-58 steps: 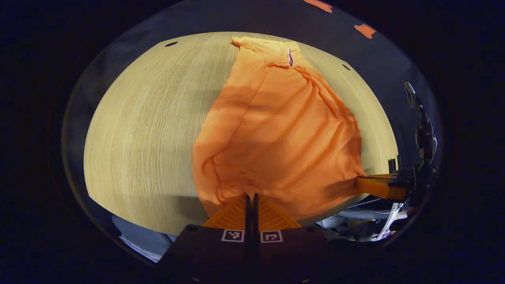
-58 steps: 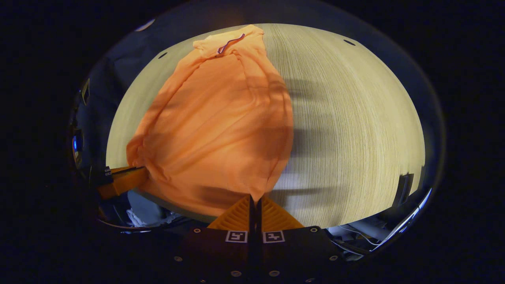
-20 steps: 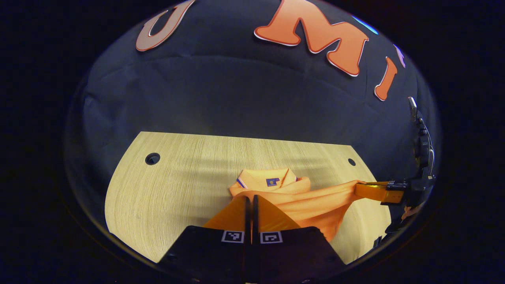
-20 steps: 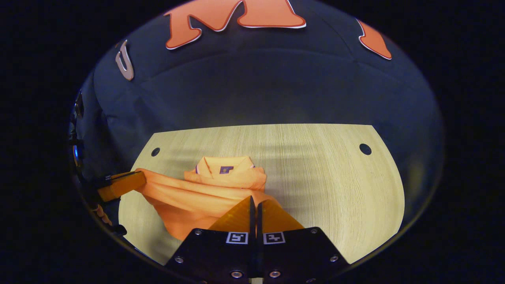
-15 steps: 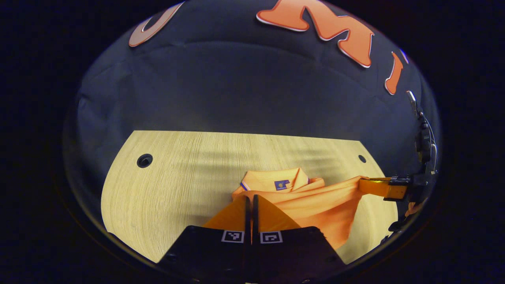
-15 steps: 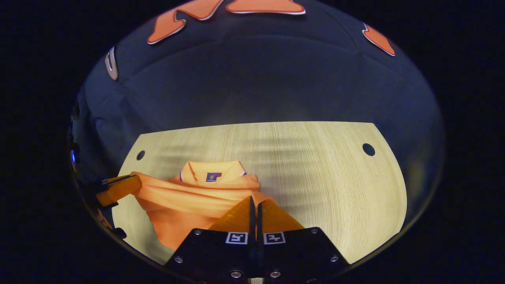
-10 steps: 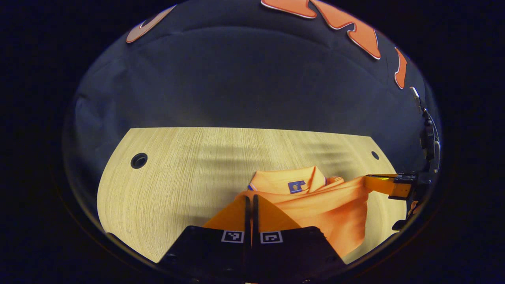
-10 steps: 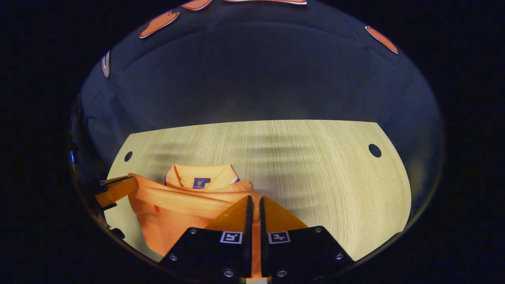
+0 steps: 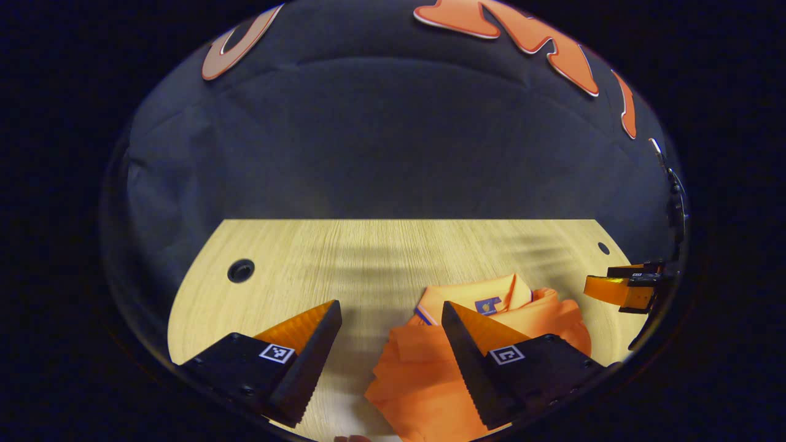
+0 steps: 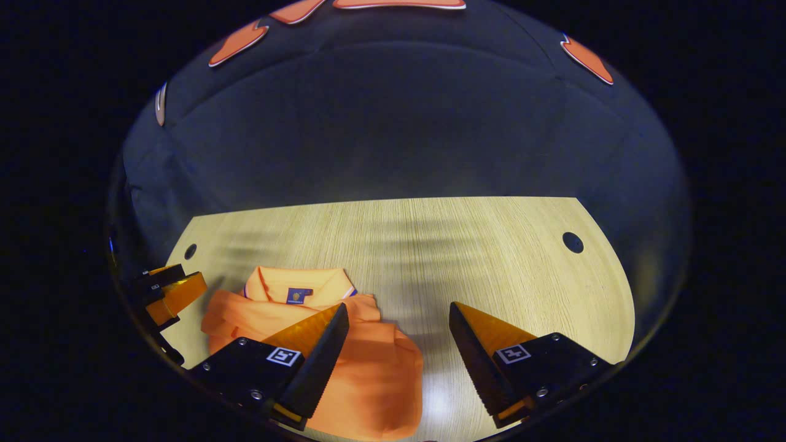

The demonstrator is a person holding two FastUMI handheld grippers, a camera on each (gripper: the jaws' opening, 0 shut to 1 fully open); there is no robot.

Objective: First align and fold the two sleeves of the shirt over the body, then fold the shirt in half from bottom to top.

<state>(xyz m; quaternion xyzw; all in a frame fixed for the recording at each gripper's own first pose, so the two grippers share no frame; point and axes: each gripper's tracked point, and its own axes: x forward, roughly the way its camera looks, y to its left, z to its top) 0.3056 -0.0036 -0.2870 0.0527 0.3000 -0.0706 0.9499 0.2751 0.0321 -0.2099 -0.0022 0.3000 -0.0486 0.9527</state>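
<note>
Wooden table [image 9: 344,258] carries our folded orange shirt [image 9: 430,374] at 5 o'clock; left hand-held gripper [image 9: 388,316] and right hand-held gripper [image 10: 398,316] both gape wide, holding nothing.

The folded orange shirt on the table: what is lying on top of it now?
Nothing rests on the shirt. The collar lies exposed at its far edge. Both grippers, left and right, are open. The folded-in sleeves are covered.

The surface [image 9: 344,258] is pale wood with fine straight grain, and faint bands of shadow cross its middle. A round dark hole [image 9: 241,270] sits near its far left corner, and a smaller hole [image 9: 603,248] near its far right corner. Behind its far edge hangs the booth's black cloth wall [image 9: 381,141].
</note>
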